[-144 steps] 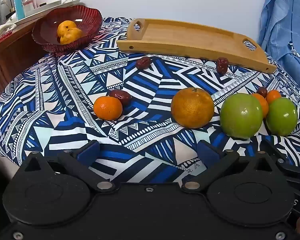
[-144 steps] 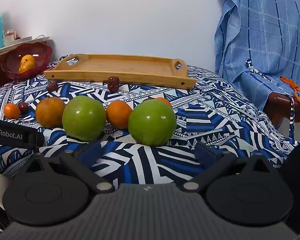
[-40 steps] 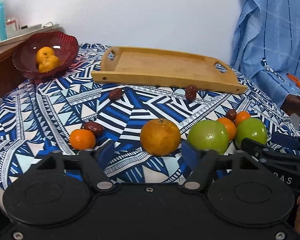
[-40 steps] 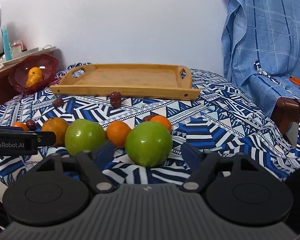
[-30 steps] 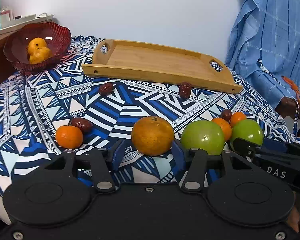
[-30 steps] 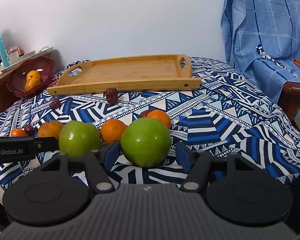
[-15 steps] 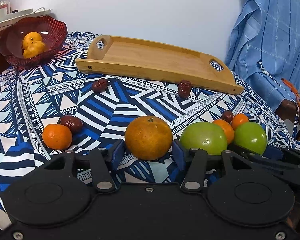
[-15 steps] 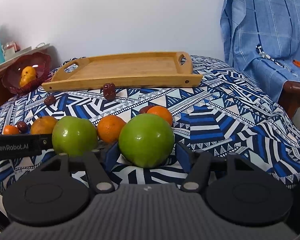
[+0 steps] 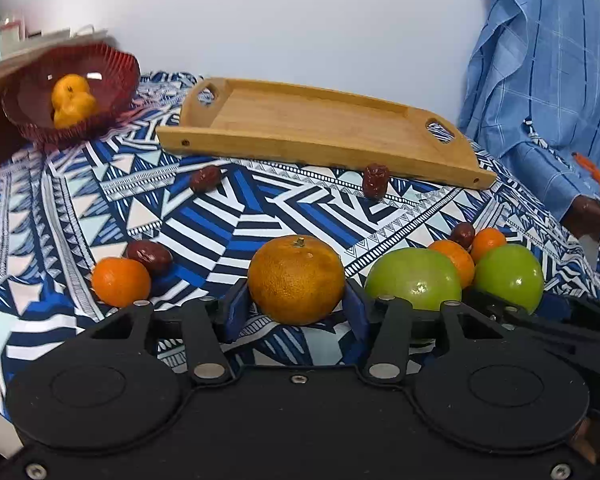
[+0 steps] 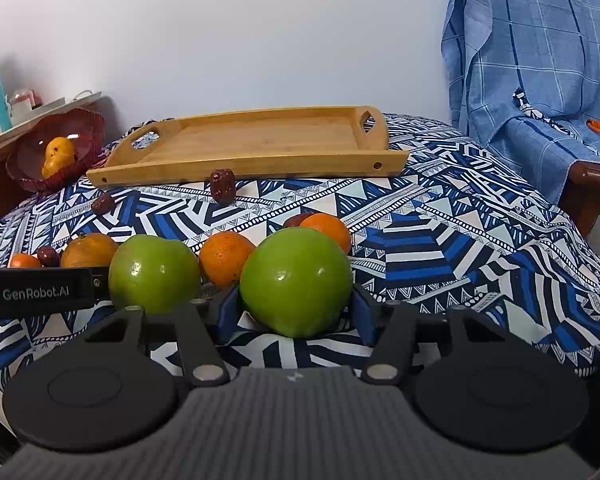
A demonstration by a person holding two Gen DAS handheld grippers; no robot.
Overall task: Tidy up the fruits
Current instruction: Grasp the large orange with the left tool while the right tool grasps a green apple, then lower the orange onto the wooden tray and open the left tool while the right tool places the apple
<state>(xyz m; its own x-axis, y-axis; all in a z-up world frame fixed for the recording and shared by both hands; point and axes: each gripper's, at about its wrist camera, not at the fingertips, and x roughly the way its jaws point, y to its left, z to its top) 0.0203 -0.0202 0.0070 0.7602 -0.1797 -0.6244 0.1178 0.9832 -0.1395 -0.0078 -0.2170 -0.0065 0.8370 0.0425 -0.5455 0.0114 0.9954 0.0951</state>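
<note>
In front of the wooden tray (image 9: 320, 128), on the patterned cloth (image 9: 236, 216): fruit lies in a loose row, both grippers low at its near edge.

Left gripper (image 9: 296, 312): blue pads (image 9: 236, 308) pressed against both flanks of the large orange (image 9: 296, 278); fingers narrowed to its width, fruit resting on the cloth.

Right gripper (image 10: 296, 312): pads (image 10: 362, 314) tight on either side of the green apple (image 10: 296, 280) (the one farther from the red bowl); fruit sits on the cloth.

Second green apple (image 10: 154, 274): between the two held fruits, just beside the left gripper's outer finger.

Small oranges near the tray side of the apples: one (image 10: 226, 258) wedged between the two apples, another (image 10: 326, 230) behind the held apple, a dark date (image 10: 298, 220) touching it.

Small orange (image 9: 120, 282): on the bowl side of the large orange, apart from it, a date (image 9: 150, 256) touching it.

Dates by the tray: one (image 9: 375, 180) against its front rail, one (image 9: 206, 178) just off the rail toward the bowl.

Tray: bare wood inside.

Red bowl (image 9: 112, 68): beyond the tray's handle end, at the cloth's edge; holds yellow-orange fruit (image 9: 72, 98) (count unclear).

Blue checked cloth (image 10: 540, 60): draped past the tray's other end.
</note>
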